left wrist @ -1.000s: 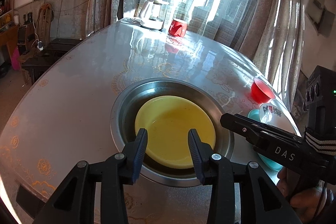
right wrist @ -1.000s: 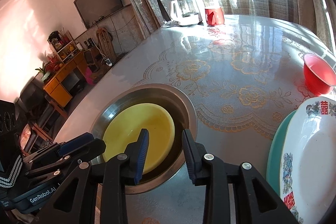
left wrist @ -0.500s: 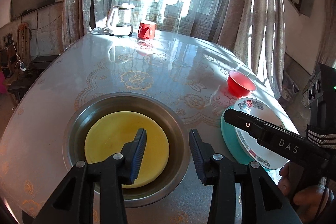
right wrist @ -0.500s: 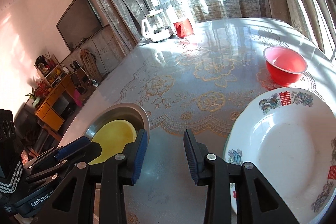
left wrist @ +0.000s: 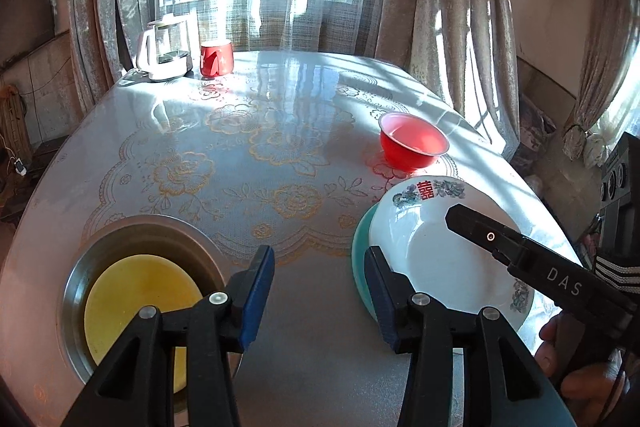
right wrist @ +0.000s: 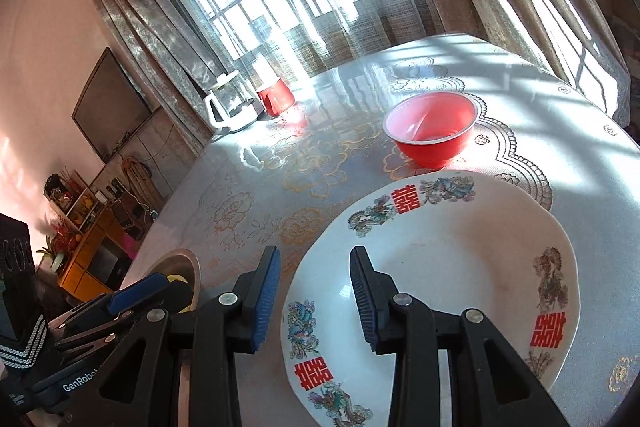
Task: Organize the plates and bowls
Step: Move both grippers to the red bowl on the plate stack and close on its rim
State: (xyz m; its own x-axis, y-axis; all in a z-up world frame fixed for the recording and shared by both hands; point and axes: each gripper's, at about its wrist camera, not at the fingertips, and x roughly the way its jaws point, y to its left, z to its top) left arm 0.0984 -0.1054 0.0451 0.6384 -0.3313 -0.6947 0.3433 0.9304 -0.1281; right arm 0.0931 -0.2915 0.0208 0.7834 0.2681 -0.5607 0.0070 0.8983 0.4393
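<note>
White flowery china plate [right wrist: 440, 291] on the teal plate [left wrist: 362, 259] could slide & chip if the left gripper [left wrist: 320, 291], opening & empty, or the right gripper [right wrist: 314, 295], apart & empty, bumps its rim.

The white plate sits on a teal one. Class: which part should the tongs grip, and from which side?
Grip the white plate by its near rim, coming in low from the front. The rim flares up and overhangs the teal plate beneath, so one finger can slip under the lip and the other over it. The right tongs, open, already straddle that edge.
</note>
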